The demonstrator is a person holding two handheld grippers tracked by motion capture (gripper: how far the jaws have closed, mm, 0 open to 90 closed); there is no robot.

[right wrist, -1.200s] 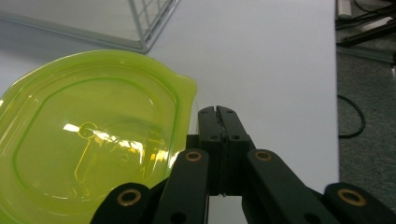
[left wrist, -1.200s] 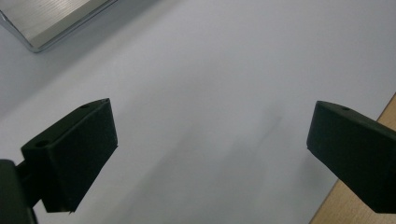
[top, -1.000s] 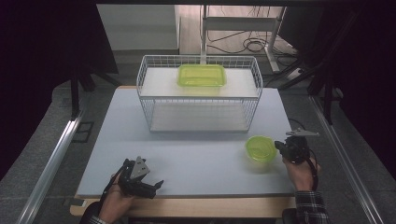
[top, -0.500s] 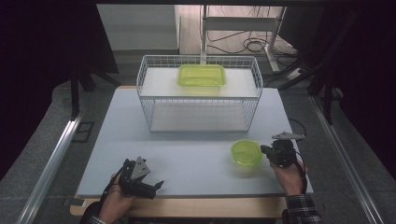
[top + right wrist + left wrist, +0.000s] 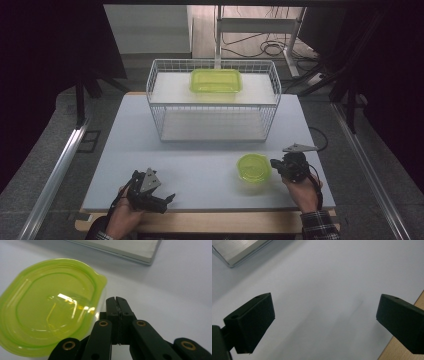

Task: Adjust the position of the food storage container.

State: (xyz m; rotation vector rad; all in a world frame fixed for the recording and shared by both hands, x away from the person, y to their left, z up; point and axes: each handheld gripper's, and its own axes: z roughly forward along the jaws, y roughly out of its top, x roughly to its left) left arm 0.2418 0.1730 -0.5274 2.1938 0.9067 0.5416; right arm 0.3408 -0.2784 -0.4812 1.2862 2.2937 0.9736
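Observation:
A round translucent green container [image 5: 254,168] sits on the white table [image 5: 200,165] at the front right; its lid [image 5: 50,310] is large in the right gripper view. My right gripper [image 5: 274,164] [image 5: 116,300] is shut, with nothing between its jaws. Its tip lies against the container's right rim. My left gripper [image 5: 166,202] [image 5: 324,315] rests near the table's front left edge. It is open, and only bare table shows between its jaws.
A white wire basket [image 5: 212,125] stands at the back middle of the table, with a rectangular green container [image 5: 216,80] inside its outline at the far side. A pale slab with a metal edge [image 5: 125,247] [image 5: 237,250] lies ahead of each gripper. Wood trim [image 5: 412,350] edges the table's front.
My right gripper has moved left across the table, and the round green container has slid left in front of it. The left gripper has stayed where it was.

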